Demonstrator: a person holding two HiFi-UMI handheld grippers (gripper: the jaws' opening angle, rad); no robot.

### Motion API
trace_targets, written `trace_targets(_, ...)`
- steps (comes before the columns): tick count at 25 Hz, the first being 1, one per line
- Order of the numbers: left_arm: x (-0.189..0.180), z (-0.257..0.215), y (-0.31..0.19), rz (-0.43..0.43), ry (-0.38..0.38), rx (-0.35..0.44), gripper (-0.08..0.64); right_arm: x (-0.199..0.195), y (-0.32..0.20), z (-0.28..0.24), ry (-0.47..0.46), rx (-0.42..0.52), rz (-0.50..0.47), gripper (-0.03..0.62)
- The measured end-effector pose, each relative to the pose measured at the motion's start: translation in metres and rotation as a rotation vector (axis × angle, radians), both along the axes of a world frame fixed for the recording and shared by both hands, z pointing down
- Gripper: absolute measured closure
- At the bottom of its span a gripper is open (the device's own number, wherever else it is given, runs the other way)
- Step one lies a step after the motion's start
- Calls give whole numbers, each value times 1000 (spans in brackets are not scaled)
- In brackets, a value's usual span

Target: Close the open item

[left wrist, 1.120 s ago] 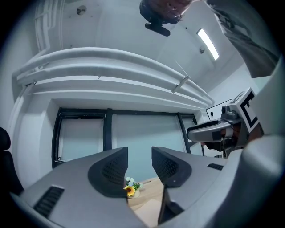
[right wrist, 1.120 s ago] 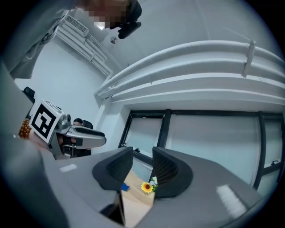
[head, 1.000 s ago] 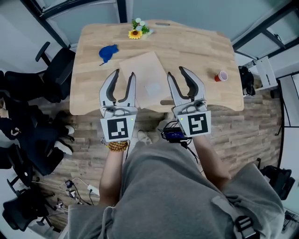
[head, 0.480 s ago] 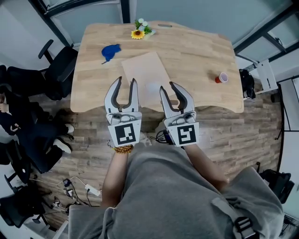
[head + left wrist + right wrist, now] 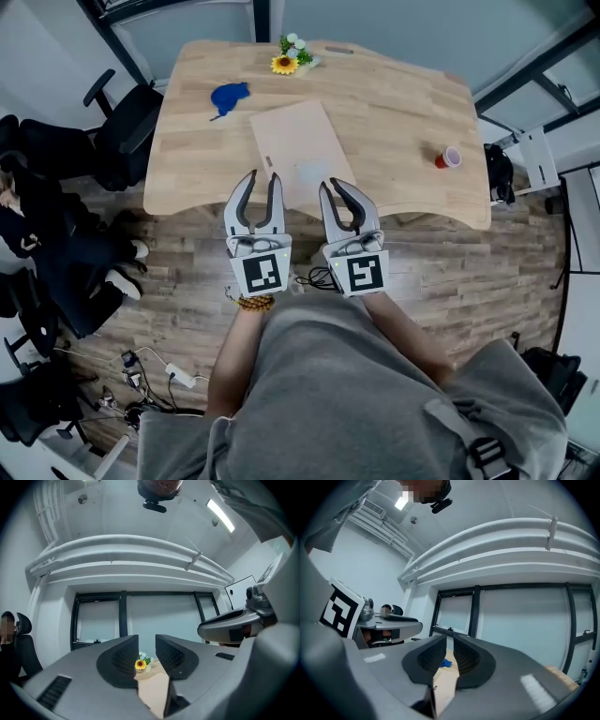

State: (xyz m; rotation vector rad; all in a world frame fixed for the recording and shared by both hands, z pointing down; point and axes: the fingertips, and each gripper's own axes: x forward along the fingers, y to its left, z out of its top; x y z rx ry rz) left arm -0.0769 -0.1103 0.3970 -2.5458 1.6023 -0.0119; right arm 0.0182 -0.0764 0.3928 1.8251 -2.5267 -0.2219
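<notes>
A flat beige cardboard box [image 5: 298,150] with a pale label lies in the middle of the wooden table [image 5: 394,103]; no raised flap is visible on it. Both grippers hover at the table's near edge, just short of the box. My left gripper [image 5: 262,175] has a clear gap between its jaws and holds nothing. My right gripper [image 5: 330,184] shows only a narrow gap, also with nothing in it. Both pairs of jaws have just been closing. The left gripper view looks along the box [image 5: 154,691] between its jaws; the right gripper view also shows the box [image 5: 443,688].
A sunflower ornament [image 5: 286,64] stands at the table's far edge and a blue object [image 5: 228,97] lies at the far left. A red cup [image 5: 447,157] sits at the right. Black office chairs [image 5: 122,131] stand left of the table, and a cable [image 5: 314,274] hangs below the grippers.
Both grippers have drawn back from over the box to the table's near edge and sunk lower. Their jaws have narrowed, the right pair more than the left.
</notes>
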Motion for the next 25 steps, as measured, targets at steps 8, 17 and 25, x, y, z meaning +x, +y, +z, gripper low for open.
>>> trace_targets(8,-1,21,10,-2,-14,-36,462,-1,1,21,-16,-51,16,569)
trace_targets(17,-12,43,11,-15,-19,-63,483,-4,1,44,-15,-108,25,581)
trace_targets(25,-17,49,9,-19,-20,-68,508,-9,0,45,-19,-118,17,581)
